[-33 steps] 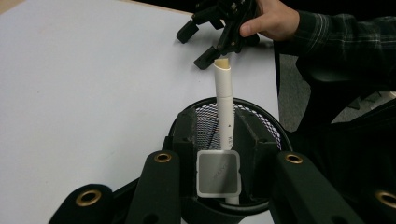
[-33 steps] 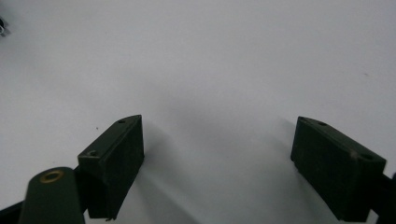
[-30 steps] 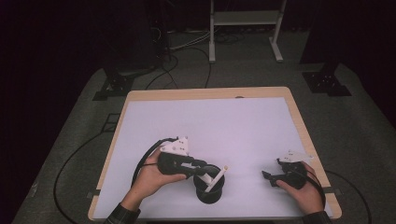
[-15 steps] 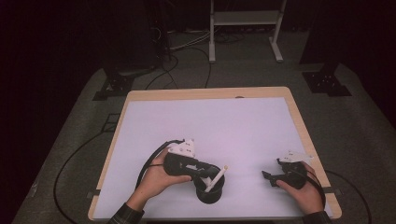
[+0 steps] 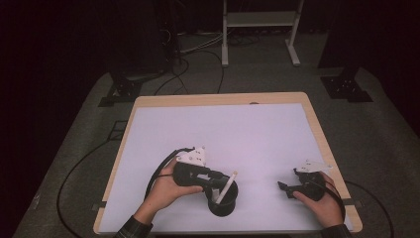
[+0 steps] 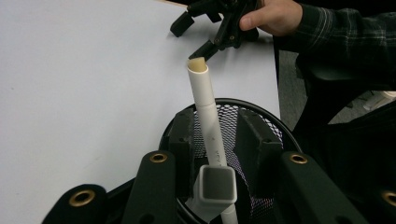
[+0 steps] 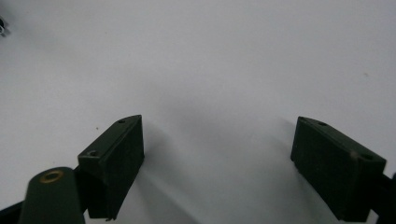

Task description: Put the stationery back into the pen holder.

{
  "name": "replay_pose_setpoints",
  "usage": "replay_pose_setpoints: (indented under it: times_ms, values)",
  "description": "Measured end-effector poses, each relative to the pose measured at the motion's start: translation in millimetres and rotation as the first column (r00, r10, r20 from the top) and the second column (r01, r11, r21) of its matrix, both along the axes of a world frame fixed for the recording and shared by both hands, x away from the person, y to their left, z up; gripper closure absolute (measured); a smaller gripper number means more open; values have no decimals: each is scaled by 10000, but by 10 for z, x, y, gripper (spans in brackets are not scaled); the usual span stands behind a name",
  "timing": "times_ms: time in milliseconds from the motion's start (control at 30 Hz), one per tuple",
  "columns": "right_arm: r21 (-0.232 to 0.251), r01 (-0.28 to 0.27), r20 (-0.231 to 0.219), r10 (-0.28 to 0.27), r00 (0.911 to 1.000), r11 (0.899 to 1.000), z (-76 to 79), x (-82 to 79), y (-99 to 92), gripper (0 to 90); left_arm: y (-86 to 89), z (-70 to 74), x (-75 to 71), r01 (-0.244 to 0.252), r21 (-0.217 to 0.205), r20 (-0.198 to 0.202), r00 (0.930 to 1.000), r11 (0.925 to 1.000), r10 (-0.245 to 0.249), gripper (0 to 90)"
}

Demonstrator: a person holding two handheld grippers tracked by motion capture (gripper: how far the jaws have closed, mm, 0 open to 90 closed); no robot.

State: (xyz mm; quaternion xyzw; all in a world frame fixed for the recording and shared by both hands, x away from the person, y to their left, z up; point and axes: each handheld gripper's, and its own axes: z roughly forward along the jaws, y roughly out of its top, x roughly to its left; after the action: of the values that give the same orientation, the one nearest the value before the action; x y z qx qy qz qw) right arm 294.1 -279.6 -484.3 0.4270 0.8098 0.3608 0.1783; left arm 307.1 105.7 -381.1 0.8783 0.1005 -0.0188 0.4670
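Note:
A white pen [image 5: 227,187] stands tilted in a black mesh cup [image 5: 222,205] near the table's front edge. My left gripper [image 5: 218,184] reaches over the cup from the left. In the left gripper view the pen [image 6: 208,112] rises between the two jaws of that gripper [image 6: 217,135], over the cup's rim [image 6: 275,123]. The jaws have just been opening, and a gap shows between the right pad and the pen. A white square-ended piece [image 6: 215,186] sits low between the jaws. My right gripper [image 5: 285,187] rests at the front right, open; nothing lies between its jaws [image 7: 217,149].
The white table top [image 5: 218,134] has a wooden edge [image 5: 317,134]. Cables trail off the left side to the floor. A white stand [image 5: 260,20] is far behind the table. The other hand with its gripper [image 6: 192,37] shows beyond the pen's tip.

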Motion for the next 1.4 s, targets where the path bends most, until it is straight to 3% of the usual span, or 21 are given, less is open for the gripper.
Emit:
replay_pose_setpoints:
  times_ms: [400, 800, 967, 1167, 1400]
  values:
    - [-2, -1, 2, 1, 10000, 10000, 0, 0, 0, 160, 191, 102, 26, -837, -379, 386, 9956, 9958, 852, 521]
    - [0, 5, -2, -5, 10000, 10000, 0, -2, 0, 160, 461, 159, 64, -1801, -668, 636, 9808, 9814, 1843, 370]
    - [-7, 3, 3, -3, 10000, 10000, 0, -2, 2, 160, 616, 164, 51, -2364, -703, 856, 9665, 9691, 2420, 313]
    - [-6, 4, -7, -4, 10000, 10000, 0, -2, 1, 159, 765, 110, 38, -2890, -397, 1008, 9512, 9565, 2916, 251]
    - [-24, -2, -7, 2, 10000, 10000, 1, -1, 3, 159, 922, -6, 6, -3646, -128, 1005, 9260, 9311, 3640, 186]
